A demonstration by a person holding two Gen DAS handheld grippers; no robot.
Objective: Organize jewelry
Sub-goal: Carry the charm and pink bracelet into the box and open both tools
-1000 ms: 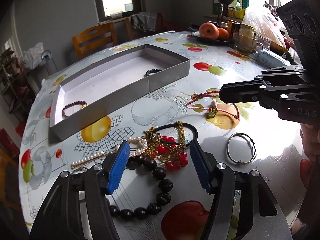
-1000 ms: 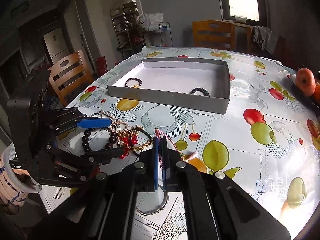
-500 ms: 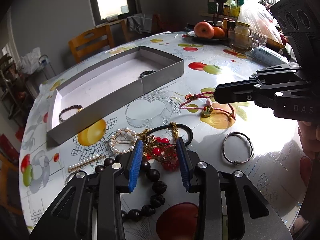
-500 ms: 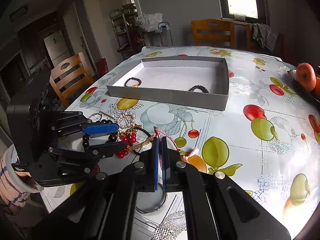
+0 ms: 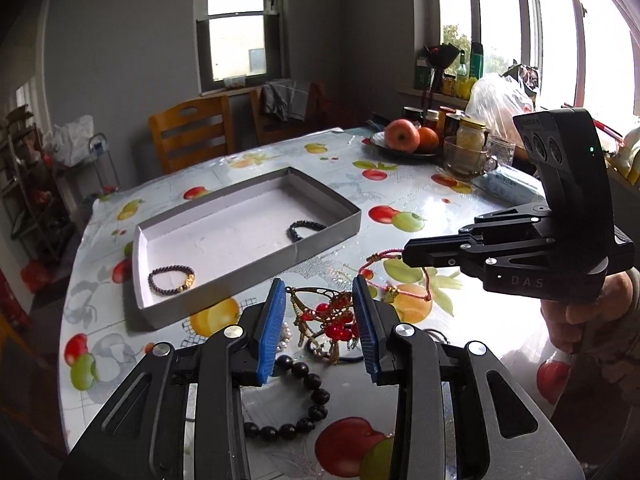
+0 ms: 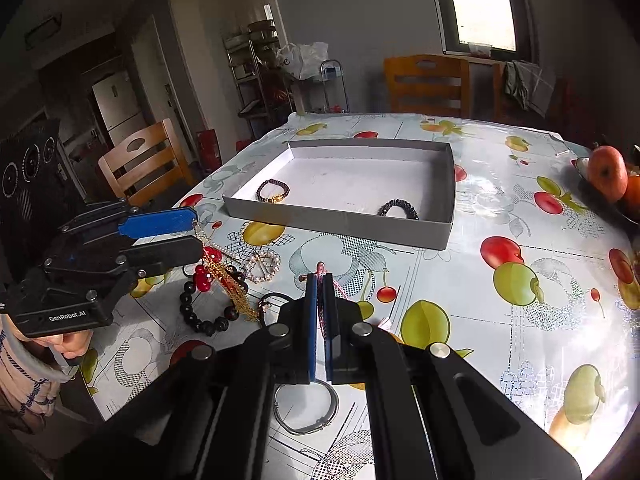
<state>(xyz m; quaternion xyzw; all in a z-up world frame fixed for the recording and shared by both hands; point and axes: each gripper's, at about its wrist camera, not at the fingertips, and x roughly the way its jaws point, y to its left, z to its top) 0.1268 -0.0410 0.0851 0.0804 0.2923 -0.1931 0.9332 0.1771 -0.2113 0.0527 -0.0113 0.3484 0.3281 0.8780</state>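
Between my left gripper's (image 5: 320,322) blue pads hangs the gold-and-red beaded chain (image 5: 329,318), clamped and lifted off the table (image 5: 400,184); my right gripper (image 6: 320,308) pinches the pink cord bracelet (image 5: 386,258), grey tray (image 5: 248,276) ahead.

Home dining room: fruit-print tablecloth (image 5: 400,184), wooden chairs (image 5: 192,132), fridge (image 6: 120,108).

Your windows (image 5: 560,32) blow out white, glare washes the table's (image 5: 472,320) right edge, fisheye bends and darkens every corner, and focus stays sharp.
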